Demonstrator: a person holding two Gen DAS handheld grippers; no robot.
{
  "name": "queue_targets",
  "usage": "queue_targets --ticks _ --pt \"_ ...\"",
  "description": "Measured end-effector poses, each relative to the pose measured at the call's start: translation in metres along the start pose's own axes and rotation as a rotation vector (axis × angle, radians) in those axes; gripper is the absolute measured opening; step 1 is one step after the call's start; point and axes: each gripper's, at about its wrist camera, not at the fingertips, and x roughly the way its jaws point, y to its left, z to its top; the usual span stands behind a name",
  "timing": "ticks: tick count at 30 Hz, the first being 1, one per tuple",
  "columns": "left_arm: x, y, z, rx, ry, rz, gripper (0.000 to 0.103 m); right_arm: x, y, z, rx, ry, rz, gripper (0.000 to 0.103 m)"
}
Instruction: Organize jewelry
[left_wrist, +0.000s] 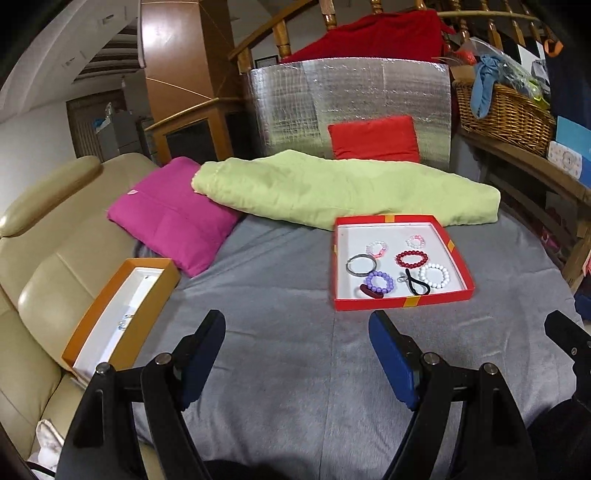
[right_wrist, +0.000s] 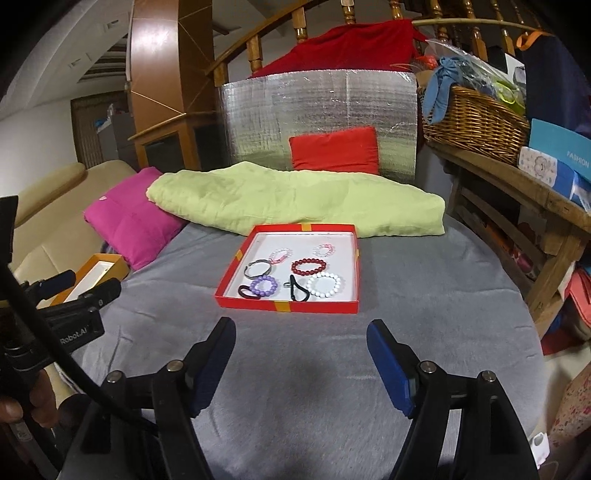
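A red box lid (left_wrist: 402, 303) (right_wrist: 288, 306) lies on the grey bed cover and holds several pieces: a white bead bracelet (left_wrist: 435, 275) (right_wrist: 324, 285), a dark red one (left_wrist: 412, 258) (right_wrist: 308, 266), a purple one (left_wrist: 381, 282) (right_wrist: 263, 286), a metal ring (left_wrist: 361, 264), pink bead pieces and a black hair tie (left_wrist: 416, 286). An orange box (left_wrist: 144, 291) (right_wrist: 110, 266) at the left holds a small silver piece (left_wrist: 125, 322). My left gripper (left_wrist: 297, 336) and right gripper (right_wrist: 301, 341) are both open and empty, in front of the lid.
A magenta cushion (left_wrist: 173, 218), a green folded blanket (left_wrist: 332, 192) and a red cushion (left_wrist: 373, 138) lie behind the boxes. A beige sofa (left_wrist: 44, 258) is at the left. A wooden shelf with a wicker basket (left_wrist: 506, 114) stands at the right.
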Motion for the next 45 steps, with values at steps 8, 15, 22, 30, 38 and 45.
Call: queue_targets --ticks 8,15,22,30,38,45 --pt "-0.028 0.015 -0.005 -0.036 -0.004 0.016 0.080 -0.028 0.015 -0.001 -0.008 -0.019 0.028 0.077" --pt "-0.047 0.021 -0.003 -0.051 -0.041 0.025 0.080 -0.040 0.024 -0.002 -0.026 -0.029 0.032 0.078" --pt "-0.054 0.019 -0.002 -0.043 -0.053 0.018 0.080 -0.042 0.024 -0.001 -0.023 -0.036 0.030 0.078" --pt "-0.061 0.020 -0.003 -0.037 -0.067 0.016 0.080 -0.045 0.021 0.001 -0.011 -0.041 0.028 0.078" --pt "-0.065 0.021 -0.002 -0.035 -0.074 0.016 0.080 -0.042 0.023 0.000 -0.015 -0.029 0.031 0.078" --pt "-0.065 0.020 -0.002 -0.024 -0.074 0.009 0.080 -0.039 0.023 0.000 0.002 -0.015 0.051 0.078"
